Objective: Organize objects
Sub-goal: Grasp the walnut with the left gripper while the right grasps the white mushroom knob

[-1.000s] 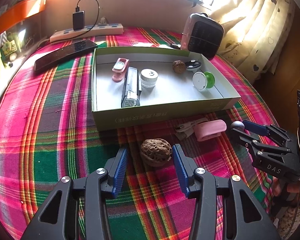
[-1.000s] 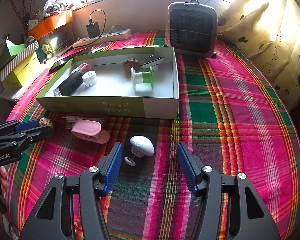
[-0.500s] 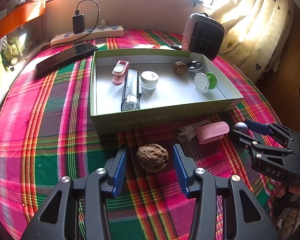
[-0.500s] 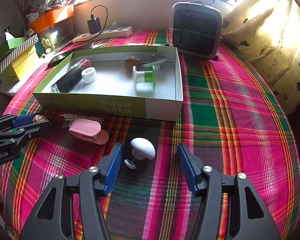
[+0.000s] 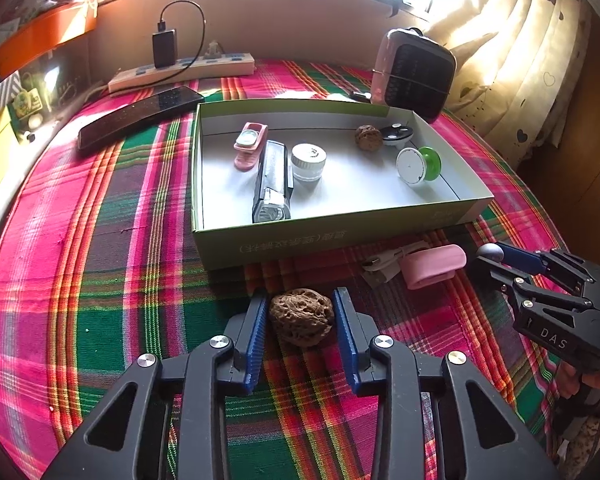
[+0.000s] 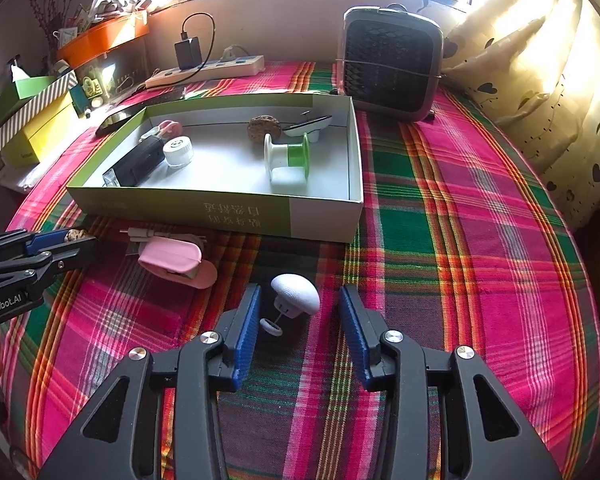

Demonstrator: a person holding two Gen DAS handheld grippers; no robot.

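Now the left hand-held gripper (image 5: 300, 320) is closing its jaws on the walnut (image 5: 301, 316) at lower centre of its view; the blue pads flank the shell, seemingly not yet pressing. The right hand-held gripper (image 6: 298, 320) is closing too, with the white mushroom-shaped knob (image 6: 296, 294) between its pads, gaps on both sides. To do this well, I would keep each hand-held gripper low and centred: the walnut is round and could roll, and the knob's cap should be squeezed, not its thin stem. Beyond them, a pink case (image 6: 172, 258) lies on the plaid table (image 6: 440, 240). Above it sits the open green box (image 5: 284, 240), holding a black stapler-like bar (image 5: 272, 180), a white jar (image 5: 308, 160), a pink clip (image 5: 250, 144), a second walnut (image 5: 368, 136), a green-and-white spool (image 5: 418, 164) and a dark-topped dish (image 5: 396, 134).
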